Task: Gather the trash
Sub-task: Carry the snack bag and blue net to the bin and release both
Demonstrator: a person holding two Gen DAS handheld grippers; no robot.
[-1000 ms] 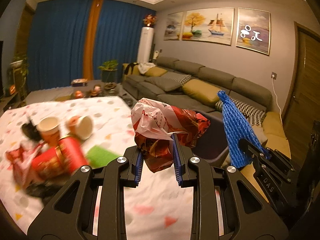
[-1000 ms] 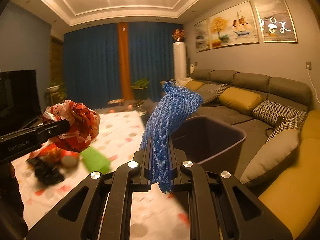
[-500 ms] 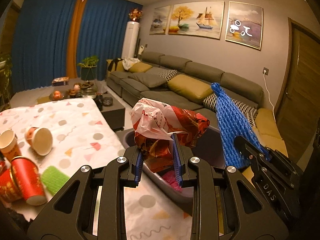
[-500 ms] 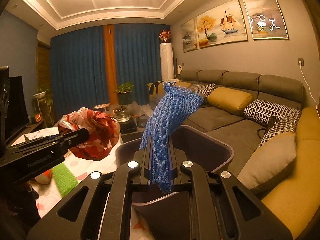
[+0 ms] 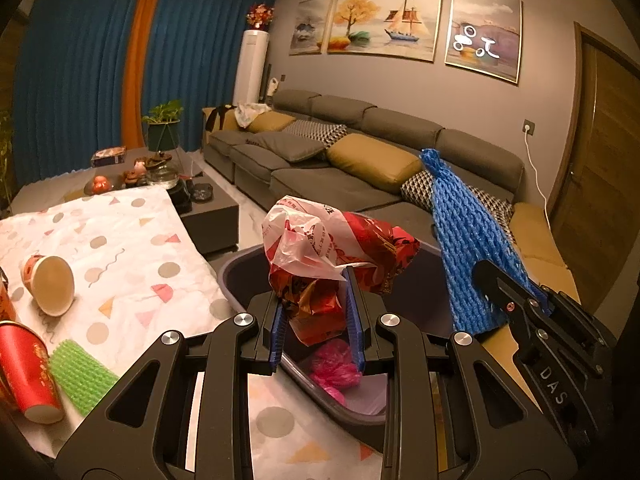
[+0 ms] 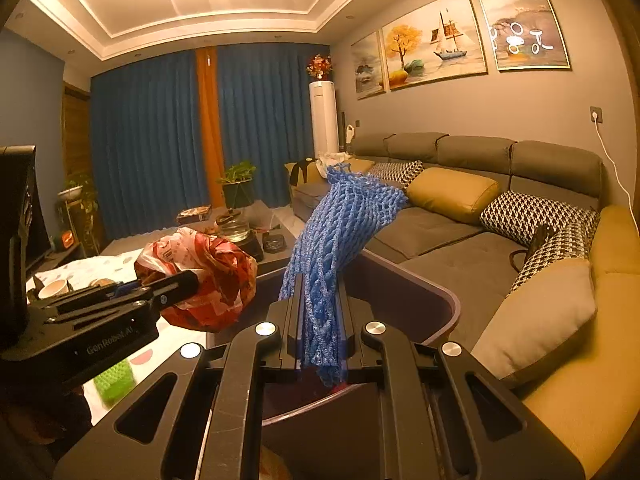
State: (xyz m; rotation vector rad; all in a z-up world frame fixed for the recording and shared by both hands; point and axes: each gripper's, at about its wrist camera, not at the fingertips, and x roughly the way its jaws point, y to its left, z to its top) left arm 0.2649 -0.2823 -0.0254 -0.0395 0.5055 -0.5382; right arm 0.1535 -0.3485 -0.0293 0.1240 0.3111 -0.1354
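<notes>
Red bag point(image 5: 320, 268) between left claw point(image 5: 316, 316) pads

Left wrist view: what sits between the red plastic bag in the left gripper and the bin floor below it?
Only open air, then a pink bag already on the bin floor, below the red plastic bag.

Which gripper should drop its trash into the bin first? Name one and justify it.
Left, probably. The left gripper holds the red plastic bag directly above the bin opening; the right gripper, clamping the blue foam net, sits nearer the rim.

Glossy crinkled plastic bag point(image 5: 320, 248) — blue foam netting point(image 6: 336, 240).
</notes>
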